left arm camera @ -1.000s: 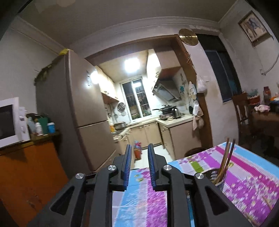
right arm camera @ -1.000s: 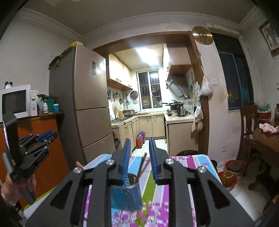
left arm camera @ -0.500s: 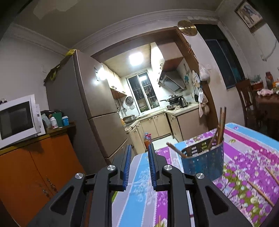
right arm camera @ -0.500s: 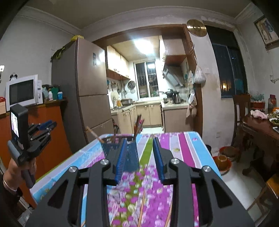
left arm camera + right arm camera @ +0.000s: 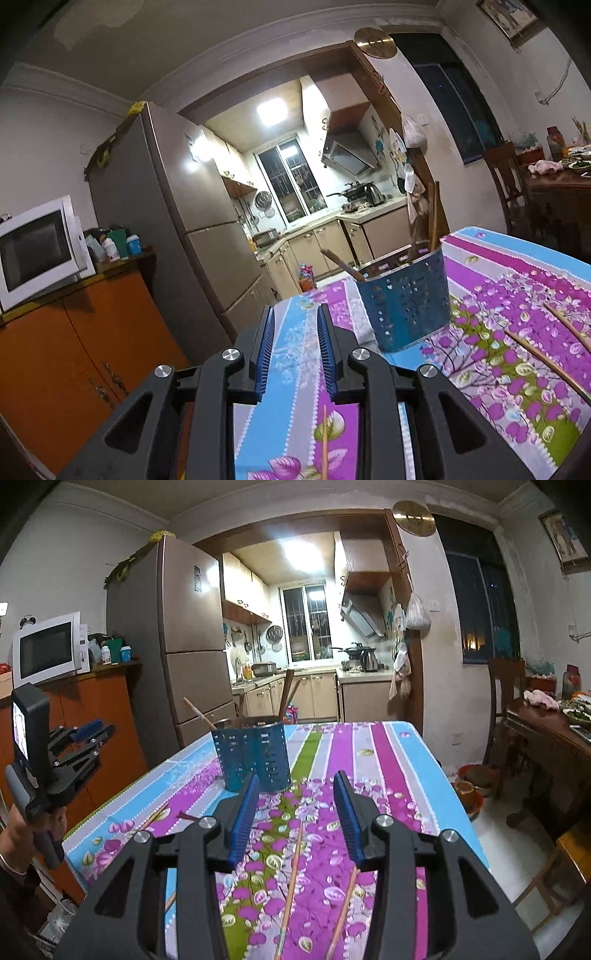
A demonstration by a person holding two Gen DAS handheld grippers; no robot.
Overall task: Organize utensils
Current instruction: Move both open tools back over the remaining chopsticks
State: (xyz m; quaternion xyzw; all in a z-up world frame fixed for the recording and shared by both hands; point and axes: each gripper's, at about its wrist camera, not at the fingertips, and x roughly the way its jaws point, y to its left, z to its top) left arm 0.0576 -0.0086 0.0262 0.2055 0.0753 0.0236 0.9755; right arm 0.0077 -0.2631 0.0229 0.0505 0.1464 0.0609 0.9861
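Observation:
A blue perforated utensil holder (image 5: 253, 757) stands on the flowered tablecloth (image 5: 373, 760) with several chopsticks upright in it; it also shows in the left wrist view (image 5: 406, 301). Loose wooden chopsticks (image 5: 293, 878) lie on the cloth below my right gripper (image 5: 295, 794), which is open and empty above them. More chopsticks (image 5: 546, 363) lie right of the holder, and one chopstick (image 5: 324, 439) lies under my left gripper (image 5: 295, 325). The left gripper is open with a narrow gap and empty; it also shows at the left of the right wrist view (image 5: 92, 734).
An orange cabinet (image 5: 85, 365) with a microwave (image 5: 33, 251) stands left of the table. A tall fridge (image 5: 184, 657) is behind it. A wooden chair and dining table (image 5: 546, 720) with dishes are at the right. Bowls (image 5: 469, 786) sit on the floor.
Both grippers have tilted down toward the table. The right gripper's jaws have opened wider. The holder and loose chopsticks have come into fuller view.

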